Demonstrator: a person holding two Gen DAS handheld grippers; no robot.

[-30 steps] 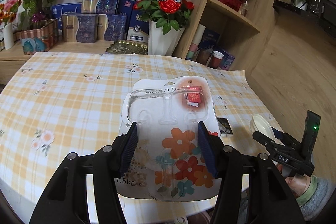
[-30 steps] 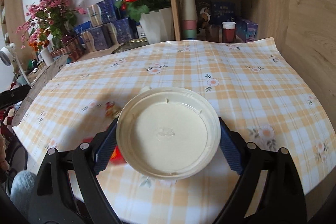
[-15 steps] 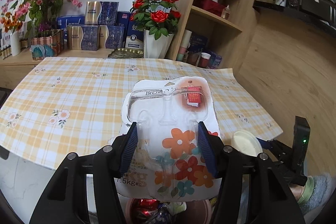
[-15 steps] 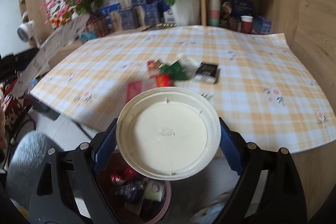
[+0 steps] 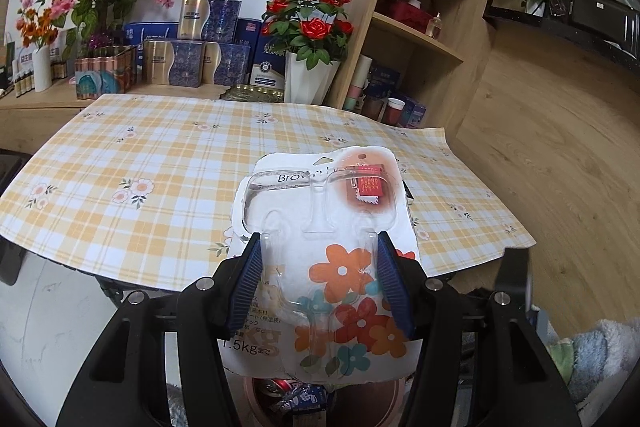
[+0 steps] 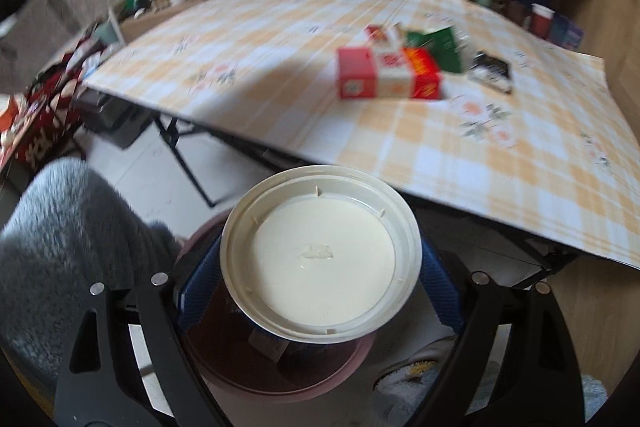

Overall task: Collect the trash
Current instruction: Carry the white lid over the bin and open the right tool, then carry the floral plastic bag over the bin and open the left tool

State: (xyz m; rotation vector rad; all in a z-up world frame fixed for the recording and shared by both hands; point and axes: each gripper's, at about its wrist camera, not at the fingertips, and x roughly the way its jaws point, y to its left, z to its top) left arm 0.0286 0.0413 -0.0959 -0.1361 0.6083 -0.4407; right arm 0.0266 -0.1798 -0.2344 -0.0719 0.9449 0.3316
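Right wrist view: the right claw (image 6: 320, 279) grips a cream plastic lid (image 6: 320, 259) by its rim, flat and directly above the pink bin (image 6: 280, 379) on the floor at the near desk (image 6: 400, 131) edge, so release should drop it straight in. Left claw (image 5: 320, 283) is clamped on a flowered blister pack (image 5: 324, 251), long axis pointing away, the bin (image 5: 384, 393) just below its near end. 2 red boxes (image 6: 388, 75) and wrappers remain on the desk.
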